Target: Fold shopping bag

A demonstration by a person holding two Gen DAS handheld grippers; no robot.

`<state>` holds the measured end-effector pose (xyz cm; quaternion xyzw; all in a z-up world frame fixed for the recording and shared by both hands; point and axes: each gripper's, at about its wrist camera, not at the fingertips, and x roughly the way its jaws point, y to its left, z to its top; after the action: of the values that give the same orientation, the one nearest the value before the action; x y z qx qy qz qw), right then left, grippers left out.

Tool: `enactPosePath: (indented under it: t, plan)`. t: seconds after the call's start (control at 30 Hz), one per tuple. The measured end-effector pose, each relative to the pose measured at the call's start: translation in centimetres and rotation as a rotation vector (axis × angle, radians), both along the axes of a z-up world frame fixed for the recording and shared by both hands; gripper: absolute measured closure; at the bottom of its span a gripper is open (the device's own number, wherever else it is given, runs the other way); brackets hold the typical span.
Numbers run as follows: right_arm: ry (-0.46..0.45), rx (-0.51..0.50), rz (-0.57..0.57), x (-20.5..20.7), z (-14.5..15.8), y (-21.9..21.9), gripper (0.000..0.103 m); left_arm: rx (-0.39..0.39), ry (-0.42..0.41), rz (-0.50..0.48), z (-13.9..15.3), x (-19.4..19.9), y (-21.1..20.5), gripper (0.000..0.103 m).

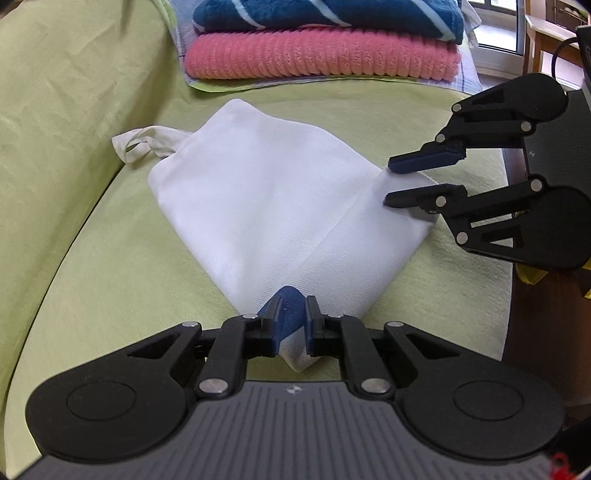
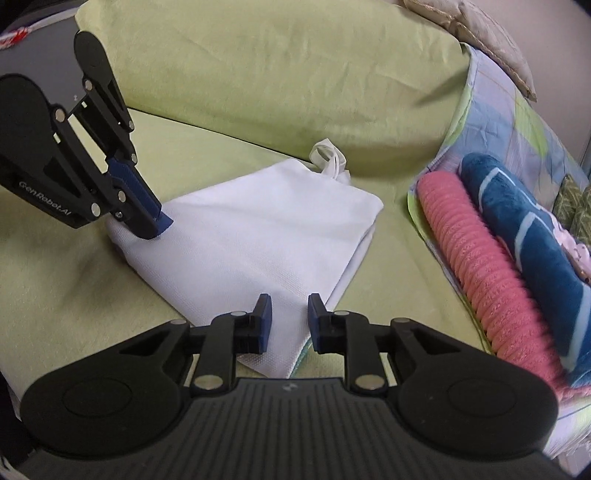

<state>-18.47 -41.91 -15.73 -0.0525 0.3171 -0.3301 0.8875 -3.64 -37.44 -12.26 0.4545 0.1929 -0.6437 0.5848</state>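
A white fabric shopping bag [image 1: 266,206] lies flat and folded over on a green-covered sofa seat [image 1: 85,236]. Its handles [image 1: 147,144] stick out at the far left end. My left gripper [image 1: 291,314] is shut on the bag's near corner, and the cloth runs between its blue pads. In the right wrist view the left gripper [image 2: 157,227] pinches that corner at the left. My right gripper [image 2: 290,314] is open, with one finger on each side of another corner of the bag [image 2: 266,229]. In the left wrist view the right gripper [image 1: 388,182] reaches in from the right.
A folded pink towel [image 1: 317,55] and a blue striped towel [image 1: 325,14] are stacked on a patterned cloth just beyond the bag. The sofa back [image 2: 277,74] rises behind the handles. Wooden furniture [image 1: 535,37] stands past the sofa's right edge.
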Motion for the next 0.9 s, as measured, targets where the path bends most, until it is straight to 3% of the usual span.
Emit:
enactPosePath:
  t: [0.57, 0.7, 0.77, 0.83, 0.9]
  plan:
    - [-0.011, 0.025, 0.008, -0.6, 0.4, -0.1, 0.084, -0.011, 0.005, 0.036, 0.0, -0.2, 0.0, 0.091]
    - [-0.012, 0.035, 0.025, -0.9, 0.4, -0.3, 0.083, -0.057, -0.268, -0.166, -2.2, -1.5, 2.9, 0.087]
    - [-0.019, 0.046, 0.037, -1.2, 0.5, -0.5, 0.083, -0.082, -0.42, -0.28, -3.4, -2.2, 4.5, 0.07]
    - [-0.025, 0.051, 0.048, -1.4, 0.5, -0.8, 0.083, -0.107, -0.572, -0.393, -4.6, -2.8, 6.1, 0.062]
    - [-0.031, 0.056, 0.058, -1.6, 0.5, -1.0, 0.083, -0.132, -0.724, -0.507, -5.9, -3.5, 7.8, 0.062]
